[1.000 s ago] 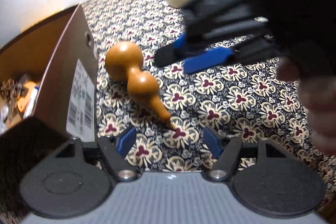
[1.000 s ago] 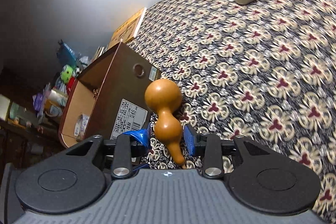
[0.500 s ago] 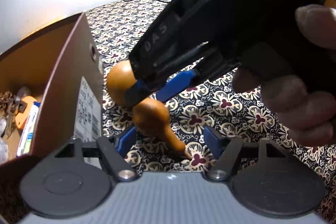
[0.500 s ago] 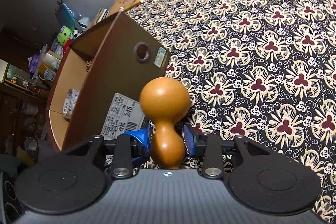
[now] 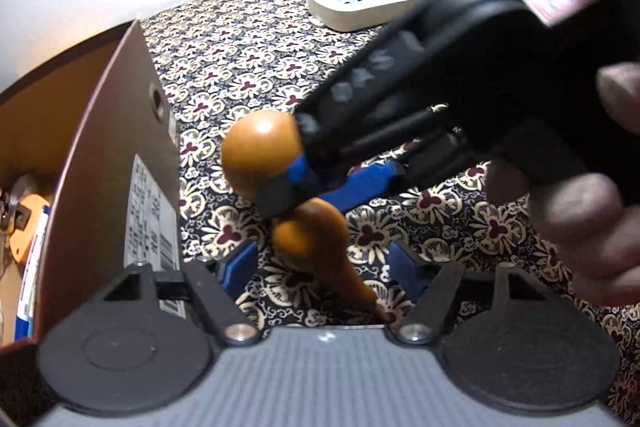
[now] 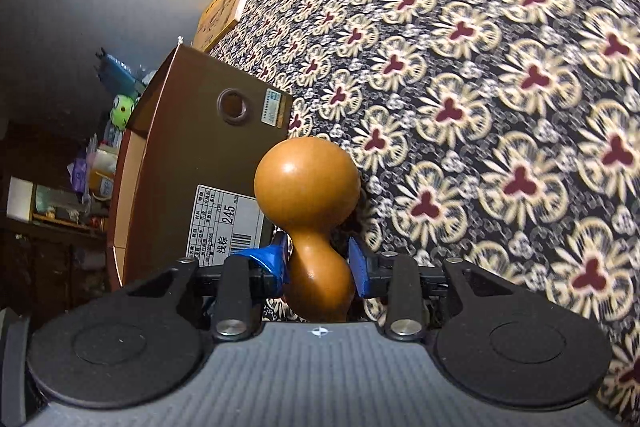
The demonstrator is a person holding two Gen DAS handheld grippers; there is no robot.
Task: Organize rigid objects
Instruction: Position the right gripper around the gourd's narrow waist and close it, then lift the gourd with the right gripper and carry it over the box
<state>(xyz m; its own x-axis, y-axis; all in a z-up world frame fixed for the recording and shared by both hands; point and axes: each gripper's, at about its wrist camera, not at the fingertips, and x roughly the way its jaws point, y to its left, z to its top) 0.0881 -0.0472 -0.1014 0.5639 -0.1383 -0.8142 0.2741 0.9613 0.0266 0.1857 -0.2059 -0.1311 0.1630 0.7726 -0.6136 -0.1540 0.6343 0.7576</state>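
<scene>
One smooth orange-brown wooden gourd (image 6: 306, 187) is held at its narrow waist by the right gripper (image 6: 318, 261), just beside the brown cardboard box (image 6: 192, 163); it is judged rigid, light and slippery. The left gripper (image 5: 322, 267) is spread wide, empty, above the floral-patterned cloth (image 6: 500, 107).

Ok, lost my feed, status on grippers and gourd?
Right gripper shut on smooth orange wooden gourd at its waist. Left gripper open, empty. Brown cardboard shoebox close left; path clear.
</scene>
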